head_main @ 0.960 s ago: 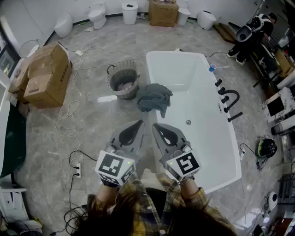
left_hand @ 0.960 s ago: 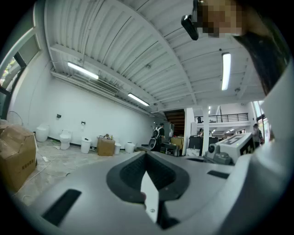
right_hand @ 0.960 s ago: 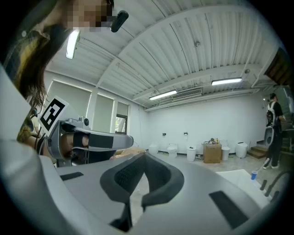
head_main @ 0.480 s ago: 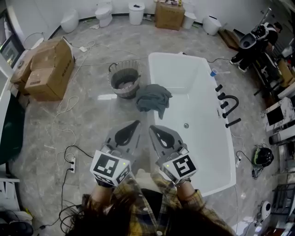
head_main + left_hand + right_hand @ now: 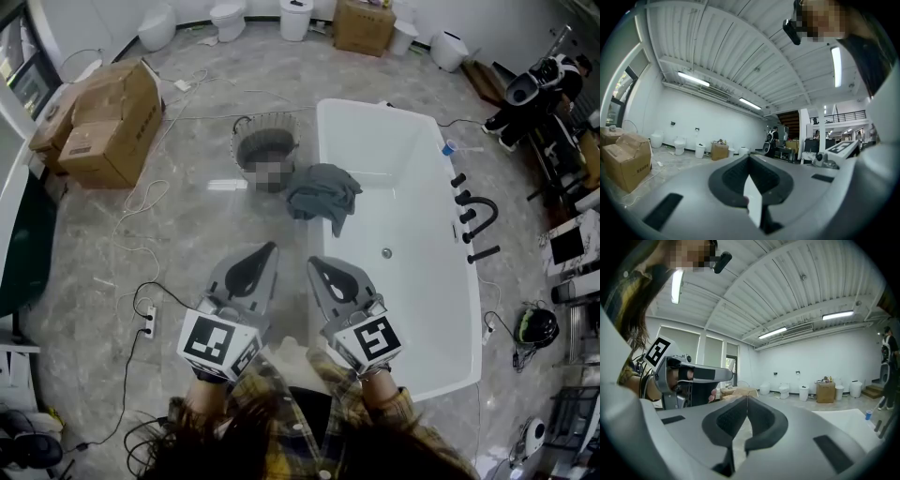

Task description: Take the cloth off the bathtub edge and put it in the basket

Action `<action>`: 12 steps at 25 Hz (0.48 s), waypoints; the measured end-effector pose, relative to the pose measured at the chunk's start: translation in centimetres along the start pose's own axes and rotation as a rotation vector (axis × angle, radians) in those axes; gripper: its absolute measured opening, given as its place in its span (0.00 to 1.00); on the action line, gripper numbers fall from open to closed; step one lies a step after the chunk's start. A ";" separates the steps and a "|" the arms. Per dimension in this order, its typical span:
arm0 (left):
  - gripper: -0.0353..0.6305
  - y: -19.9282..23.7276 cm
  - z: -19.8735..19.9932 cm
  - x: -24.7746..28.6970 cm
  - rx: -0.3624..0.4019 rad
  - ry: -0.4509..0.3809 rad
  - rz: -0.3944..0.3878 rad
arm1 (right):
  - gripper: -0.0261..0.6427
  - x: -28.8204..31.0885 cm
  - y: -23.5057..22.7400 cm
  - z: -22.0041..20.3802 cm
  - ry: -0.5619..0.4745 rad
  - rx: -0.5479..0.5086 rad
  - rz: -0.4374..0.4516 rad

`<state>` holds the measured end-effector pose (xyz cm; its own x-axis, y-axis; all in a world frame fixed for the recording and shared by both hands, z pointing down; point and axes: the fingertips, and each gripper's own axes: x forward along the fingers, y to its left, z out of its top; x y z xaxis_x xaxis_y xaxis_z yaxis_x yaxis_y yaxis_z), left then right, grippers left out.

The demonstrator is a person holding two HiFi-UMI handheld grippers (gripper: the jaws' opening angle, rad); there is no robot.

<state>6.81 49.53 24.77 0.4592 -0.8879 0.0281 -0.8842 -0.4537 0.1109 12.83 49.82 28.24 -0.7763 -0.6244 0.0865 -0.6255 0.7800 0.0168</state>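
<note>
**While both claws are closed, the cloth lies on the bathtub edge**

As the head view shows, the grey cloth [image 5: 323,194] is draped in a crumpled heap over the left long edge of the white bathtub [image 5: 405,159], with one fold hanging down inside the tub. The basket [image 5: 266,146] stands on the floor [image 5: 187,234] just beside the outer side of that edge, close to the cloth. Whether cloth and basket touch cannot be determined.

The left claw [image 5: 269,247] and the right claw [image 5: 313,262] are held side by side in front of the person, over the floor beside the tub, well apart from the cloth. Each claw has its jaws together, tip against tip, with nothing between them.

Cardboard boxes [image 5: 103,122] stand on the floor to the left, well apart from the basket. A black faucet [image 5: 478,217] sits on the far tub edge.
</note>
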 end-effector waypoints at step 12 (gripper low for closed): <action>0.08 14.9 1.6 6.6 0.010 0.011 -0.046 | 0.06 14.6 -3.4 -0.1 0.032 0.011 -0.060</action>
<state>-3.50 36.81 25.03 0.5005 -0.8651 0.0342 -0.8628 -0.4951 0.1025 3.57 38.07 29.59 -0.7349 -0.6679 0.1174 -0.6715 0.7409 0.0117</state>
